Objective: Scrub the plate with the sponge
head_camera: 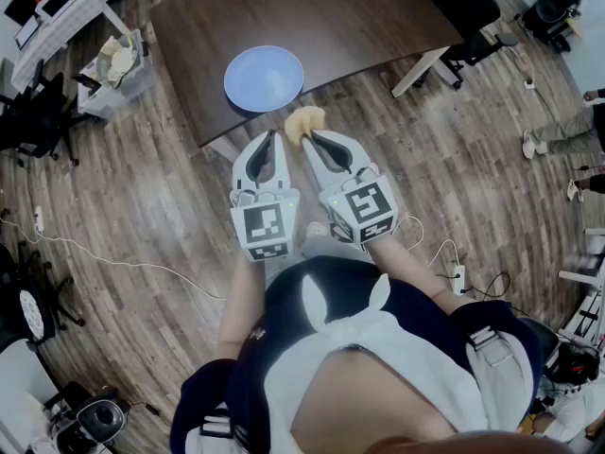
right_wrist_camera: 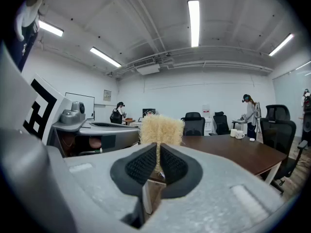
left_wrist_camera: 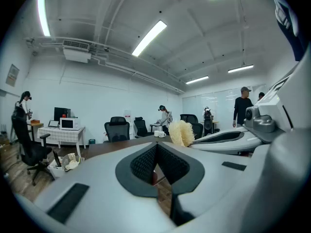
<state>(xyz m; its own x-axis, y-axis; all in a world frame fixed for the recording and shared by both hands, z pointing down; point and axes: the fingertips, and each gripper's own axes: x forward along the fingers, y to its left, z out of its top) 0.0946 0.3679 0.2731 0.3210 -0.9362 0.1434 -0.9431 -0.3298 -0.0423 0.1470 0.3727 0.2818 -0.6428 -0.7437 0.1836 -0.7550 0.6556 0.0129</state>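
Clamping the yellow sponge [head_camera: 305, 119], the right tongs [head_camera: 305, 138] hover short of the blue plate [head_camera: 264, 78], which lies at eleven o'clock on the counter [head_camera: 369, 17]; the left tongs [head_camera: 273, 137] are pressed together, empty, and scrubbing looks not yet begun.

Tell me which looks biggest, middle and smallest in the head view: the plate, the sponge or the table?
1. Table, by far the largest.
2. Plate.
3. Sponge, the smallest; the right gripper pinches one end, hiding a little of it.
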